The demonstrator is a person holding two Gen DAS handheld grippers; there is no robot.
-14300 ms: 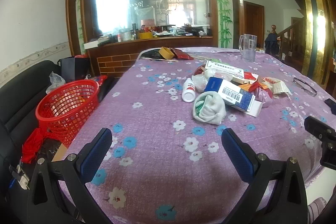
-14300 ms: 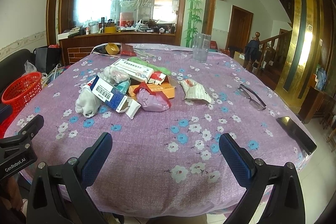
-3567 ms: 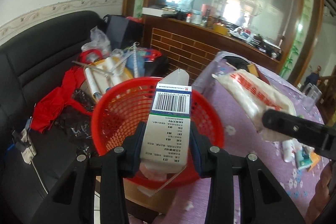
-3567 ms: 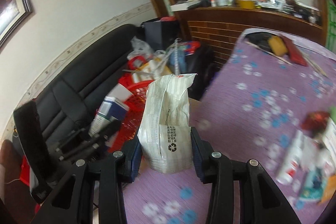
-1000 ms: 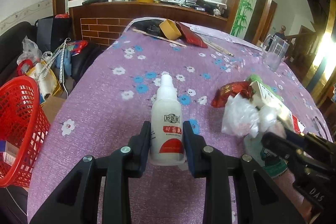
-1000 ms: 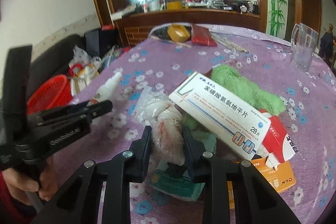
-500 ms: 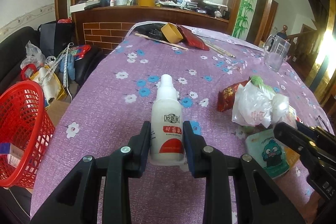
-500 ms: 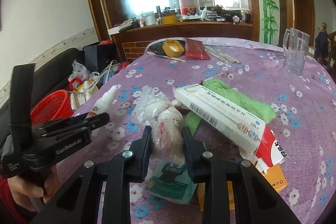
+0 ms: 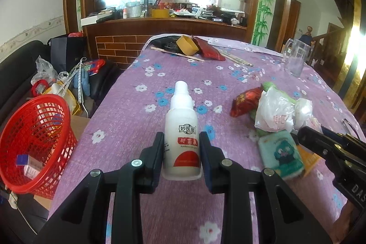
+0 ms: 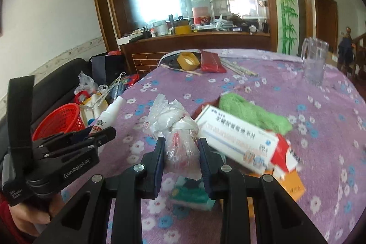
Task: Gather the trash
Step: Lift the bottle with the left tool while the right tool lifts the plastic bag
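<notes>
My left gripper [image 9: 182, 153] is shut on a white plastic bottle [image 9: 181, 129] with a red label, held off the purple flowered table [image 9: 141, 120]. In the right wrist view my right gripper [image 10: 180, 158] is shut on a crumpled clear plastic bag [image 10: 173, 129], lifted above the pile. That same bag [image 9: 274, 111] shows at the right of the left wrist view, with the right gripper's finger [image 9: 324, 141] below it. The red mesh basket [image 9: 34, 141] stands off the table's left edge with a small box inside. The left gripper and bottle [image 10: 107, 116] appear at the left of the right wrist view.
Left on the table are a white medicine box [image 10: 238, 141], a green cloth [image 10: 254, 116], a red wrapper [image 9: 246, 101], a teal tissue pack [image 9: 281, 154] and an orange box [image 10: 290, 184]. A glass mug [image 9: 295, 58], tape roll [image 9: 187, 46] and sofa clutter [image 9: 59, 84] lie farther off.
Both grippers have risen and pulled back with their loads. The plastic bag has come up off the pile, uncovering the teal tissue pack, and the medicine box has shifted.
</notes>
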